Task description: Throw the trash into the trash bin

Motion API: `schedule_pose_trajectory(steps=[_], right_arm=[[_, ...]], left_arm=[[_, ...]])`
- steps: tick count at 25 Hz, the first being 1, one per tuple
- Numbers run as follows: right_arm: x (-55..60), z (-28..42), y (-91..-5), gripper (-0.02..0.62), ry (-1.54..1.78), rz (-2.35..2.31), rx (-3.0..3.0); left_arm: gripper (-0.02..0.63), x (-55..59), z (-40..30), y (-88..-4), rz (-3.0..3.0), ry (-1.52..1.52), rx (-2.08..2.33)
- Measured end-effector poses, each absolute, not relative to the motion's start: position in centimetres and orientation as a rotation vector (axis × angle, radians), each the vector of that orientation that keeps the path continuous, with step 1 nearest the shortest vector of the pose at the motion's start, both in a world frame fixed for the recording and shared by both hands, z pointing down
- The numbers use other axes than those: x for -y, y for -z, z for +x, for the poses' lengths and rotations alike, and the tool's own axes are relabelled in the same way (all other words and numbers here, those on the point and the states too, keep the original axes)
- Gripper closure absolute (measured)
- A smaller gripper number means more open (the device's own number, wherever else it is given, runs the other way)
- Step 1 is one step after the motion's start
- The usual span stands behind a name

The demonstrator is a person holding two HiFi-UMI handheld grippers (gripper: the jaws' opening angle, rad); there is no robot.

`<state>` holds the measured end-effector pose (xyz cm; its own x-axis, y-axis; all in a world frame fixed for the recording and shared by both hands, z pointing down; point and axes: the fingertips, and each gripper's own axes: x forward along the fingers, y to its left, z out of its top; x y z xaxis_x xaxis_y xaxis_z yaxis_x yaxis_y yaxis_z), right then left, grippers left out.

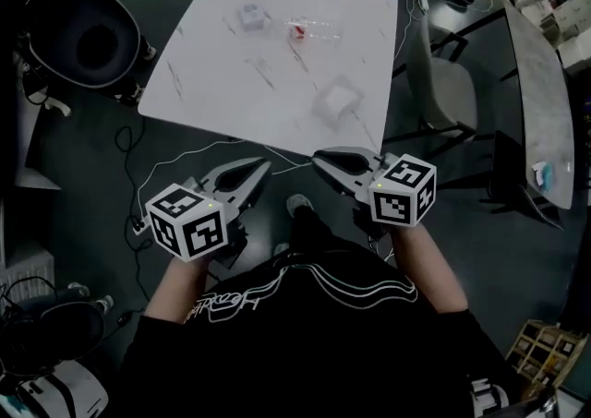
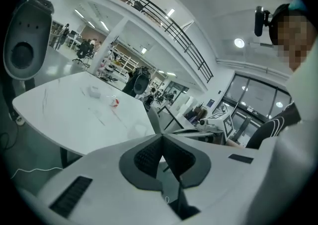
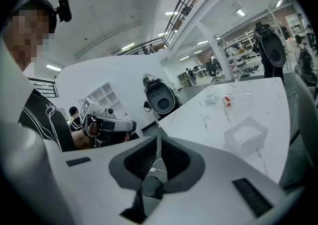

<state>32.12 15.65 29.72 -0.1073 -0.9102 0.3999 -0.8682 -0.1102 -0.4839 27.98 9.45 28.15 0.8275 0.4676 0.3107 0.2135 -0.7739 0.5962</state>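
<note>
Trash lies in three pieces on the white marbled surface (image 1: pixel 222 75). A small crumpled clear piece (image 1: pixel 249 17) and a clear wrapper with a red spot (image 1: pixel 303 30) sit side by side toward the far edge. A clear cup-like container (image 1: pixel 337 101) sits alone close to the near right corner. The rest of the top is bare, so there is free room around each piece.

The trash bin (image 1: pixel 83 42), round with a dark opening, stands on the floor off the left corner, with cables (image 1: pixel 138 153) trailing near it. A grey chair (image 1: pixel 443 84) crowds the right edge.

Both grippers hang over the floor just short of the near edge, well apart from all three pieces. The left gripper (image 1: pixel 261 167) and the right gripper (image 1: pixel 320 162) each have their fingers pressed together with nothing between them.

The left gripper view shows the red-spotted wrapper (image 2: pixel 115 102) and the bin (image 2: pixel 25 35) beyond its closed tips. The right gripper view brings the clear container (image 3: pixel 246 134) nearest, along the surface's edge. It also shows the left gripper (image 3: pixel 107 124) beside it. Only the head view shows the floor gap before the near edge.
</note>
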Motion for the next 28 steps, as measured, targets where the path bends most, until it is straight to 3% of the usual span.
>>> schedule_pose_trajectory(steps=[12,17,21,28], right_arm=[[-13.1,42.8,-35.3,0.557,1.079,-2.409,-2.11],[-12.0,44.4,-38.0,0.549,1.127,-2.422,-2.198],[-11.3,44.9,-40.2,0.478,1.21,-2.434,-2.265],[-11.3,46.1,-44.3,0.476,1.39,-2.531,-2.236]], left_arm=[[0.601,-8.0,35.0,-33.3,2.298,-0.649,-0.455],[0.601,-6.8,35.6,-34.8,2.281,-0.651,-0.385],[0.601,-5.8,35.9,-35.8,2.218,-0.639,-0.338],[0.6,-5.5,35.1,-36.9,2.183,-0.654,-0.31]])
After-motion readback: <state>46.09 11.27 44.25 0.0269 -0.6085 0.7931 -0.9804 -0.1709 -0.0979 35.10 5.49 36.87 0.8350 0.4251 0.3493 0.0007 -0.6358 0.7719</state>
